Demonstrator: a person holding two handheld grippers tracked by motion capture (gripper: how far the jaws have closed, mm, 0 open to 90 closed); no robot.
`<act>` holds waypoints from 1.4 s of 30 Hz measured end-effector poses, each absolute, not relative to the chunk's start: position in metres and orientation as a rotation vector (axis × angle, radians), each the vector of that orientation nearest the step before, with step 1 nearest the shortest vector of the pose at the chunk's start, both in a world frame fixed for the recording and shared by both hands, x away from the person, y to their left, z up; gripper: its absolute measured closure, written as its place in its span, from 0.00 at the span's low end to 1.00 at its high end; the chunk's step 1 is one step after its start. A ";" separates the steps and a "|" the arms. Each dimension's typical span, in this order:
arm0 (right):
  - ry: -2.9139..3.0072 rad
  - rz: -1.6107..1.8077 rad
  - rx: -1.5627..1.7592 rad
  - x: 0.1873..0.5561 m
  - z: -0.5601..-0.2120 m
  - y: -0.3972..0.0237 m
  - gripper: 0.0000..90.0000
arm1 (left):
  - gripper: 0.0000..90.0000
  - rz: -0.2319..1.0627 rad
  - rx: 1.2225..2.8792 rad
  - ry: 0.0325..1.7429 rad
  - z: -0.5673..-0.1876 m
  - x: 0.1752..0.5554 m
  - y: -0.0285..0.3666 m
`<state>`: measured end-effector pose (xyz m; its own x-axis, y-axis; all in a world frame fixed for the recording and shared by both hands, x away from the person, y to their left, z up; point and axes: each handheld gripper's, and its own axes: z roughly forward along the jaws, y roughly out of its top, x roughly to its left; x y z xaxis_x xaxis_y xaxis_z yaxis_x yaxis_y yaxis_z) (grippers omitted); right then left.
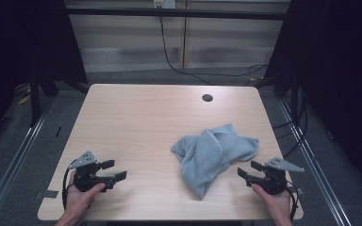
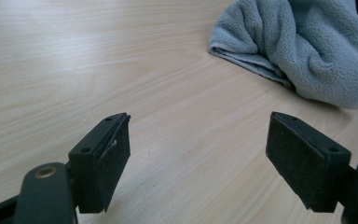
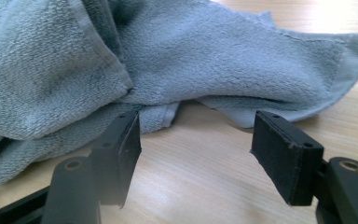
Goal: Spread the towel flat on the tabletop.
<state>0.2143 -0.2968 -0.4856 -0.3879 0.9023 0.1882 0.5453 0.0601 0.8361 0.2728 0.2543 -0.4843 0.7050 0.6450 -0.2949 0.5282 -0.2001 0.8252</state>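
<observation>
While both tools are resting agape and empty, the right tool (image 1: 248,171) is risking pinching several towel (image 1: 214,153) layers bunched just ahead; the left tool (image 1: 114,170) is sitting well apart.

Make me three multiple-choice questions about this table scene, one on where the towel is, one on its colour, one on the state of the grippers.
1. Where does the towel lie on the table?
A. near the right gripper
B. beside the left gripper
C. over the round hole

2. What colour is the towel?
A. red
B. grey-blue
C. yellow

3. How do both grippers stand?
A. open, holding nothing
B. shut on the towel
C. shut and empty

Answers: 1 A, the towel sits right of centre, just ahead of that gripper; 2 B, every view shows it so; 3 A, bare table shows between the jaws.
</observation>
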 end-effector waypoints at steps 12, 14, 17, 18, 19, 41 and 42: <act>2.053 1.322 1.375 0.214 -0.477 -0.282 0.40 | 0.24 0.132 1.867 0.925 -0.485 0.275 0.254; 2.082 1.319 1.349 0.216 -0.475 -0.277 0.40 | 0.24 0.131 1.868 0.921 -0.485 0.275 0.254; 2.123 1.302 1.314 0.216 -0.471 -0.270 0.38 | 0.24 0.149 1.872 0.902 -0.483 0.273 0.253; 2.129 1.303 1.301 0.217 -0.470 -0.268 0.37 | 0.24 0.153 1.867 0.899 -0.482 0.273 0.253; 2.129 1.303 1.301 0.217 -0.470 -0.268 0.37 | 0.24 0.153 1.867 0.899 -0.482 0.273 0.253; 2.350 1.207 1.174 0.307 -0.482 -0.207 0.55 | 0.25 0.147 1.888 0.896 -0.484 0.276 0.252; 2.354 1.209 1.176 0.309 -0.485 -0.205 0.58 | 0.25 0.150 1.887 0.899 -0.485 0.276 0.252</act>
<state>0.3094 -0.2050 -0.4847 -0.6449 0.7521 0.1360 0.5488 0.3319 0.7672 0.2765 0.2516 -0.4846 0.7160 0.6419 -0.2745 0.5181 -0.2251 0.8251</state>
